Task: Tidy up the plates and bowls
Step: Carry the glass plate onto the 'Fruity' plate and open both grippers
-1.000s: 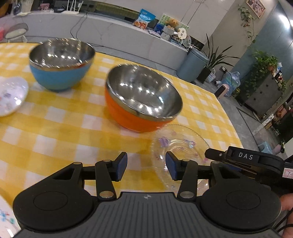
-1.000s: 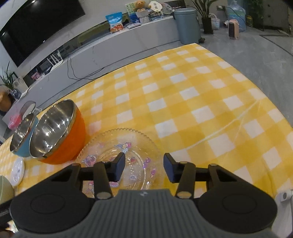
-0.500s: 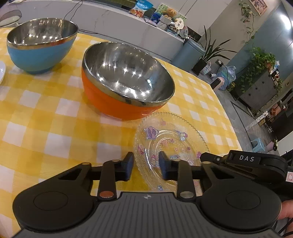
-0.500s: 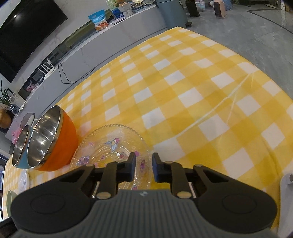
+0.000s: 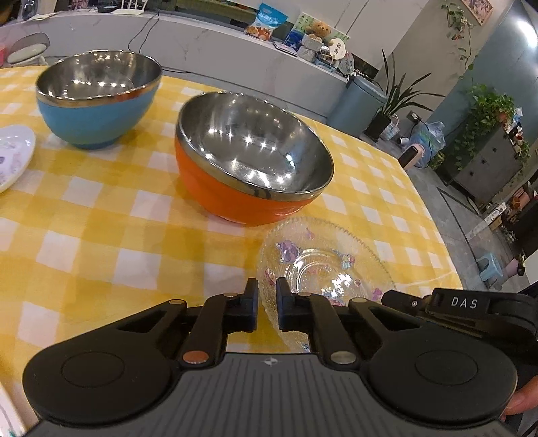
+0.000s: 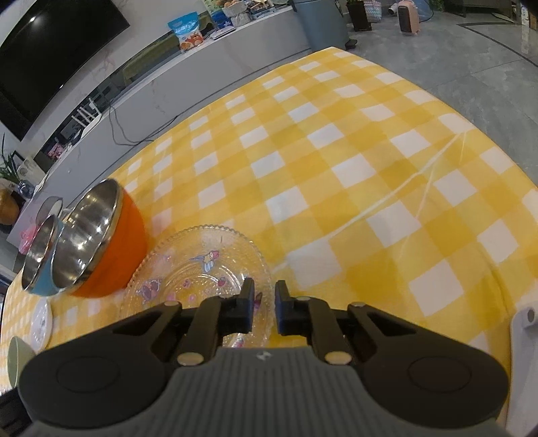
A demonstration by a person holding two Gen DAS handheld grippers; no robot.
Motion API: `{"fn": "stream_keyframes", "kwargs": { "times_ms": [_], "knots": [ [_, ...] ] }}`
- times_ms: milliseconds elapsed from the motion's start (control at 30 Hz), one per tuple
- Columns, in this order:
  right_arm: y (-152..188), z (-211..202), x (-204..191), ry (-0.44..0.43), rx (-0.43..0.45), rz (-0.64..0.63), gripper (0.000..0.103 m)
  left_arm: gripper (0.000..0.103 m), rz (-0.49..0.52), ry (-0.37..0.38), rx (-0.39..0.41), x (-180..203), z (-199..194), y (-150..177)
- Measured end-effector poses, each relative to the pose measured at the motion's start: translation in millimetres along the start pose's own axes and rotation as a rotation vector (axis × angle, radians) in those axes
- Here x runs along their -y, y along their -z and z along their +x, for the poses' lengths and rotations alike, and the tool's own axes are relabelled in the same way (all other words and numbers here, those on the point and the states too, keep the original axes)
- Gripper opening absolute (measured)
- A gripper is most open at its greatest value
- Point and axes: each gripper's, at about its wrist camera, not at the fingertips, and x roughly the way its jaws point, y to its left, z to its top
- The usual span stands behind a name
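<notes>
Orange bowl [image 5: 248, 198], blue bowl [image 5: 90, 117], yellow-white checked tablecloth [image 6: 336, 174]

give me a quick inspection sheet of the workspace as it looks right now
surface: yellow checked tablecloth, a crease line on its right part
job's things: orange bowl and blue bowl upright; clear glass plate beside the orange bowl; white plate at left edge
clutter: pale green item at table edge, unclear
grippers: left gripper and right gripper each nearly closed over opposite rims of the glass plate; grip cannot be confirmed
cables: black cable hanging down the counter front
surroundings: television, snack bag, bin, potted plants
</notes>
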Motion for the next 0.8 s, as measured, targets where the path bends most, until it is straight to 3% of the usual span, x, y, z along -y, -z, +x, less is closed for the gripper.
{"fn": "stream_keyframes", "kwargs": {
  "times_ms": [367, 800],
  "knots": [
    [26, -17, -5, -0.090, -0.065, 0.016, 0.008, 0.011, 0.004, -0.041, 0.043, -8, -44, 12],
    [70, -27, -61, -0.213, -0.120, -0.086, 0.007, 0.011, -0.074, -0.142, 0.139, -51, -122, 37]
  ]
}}
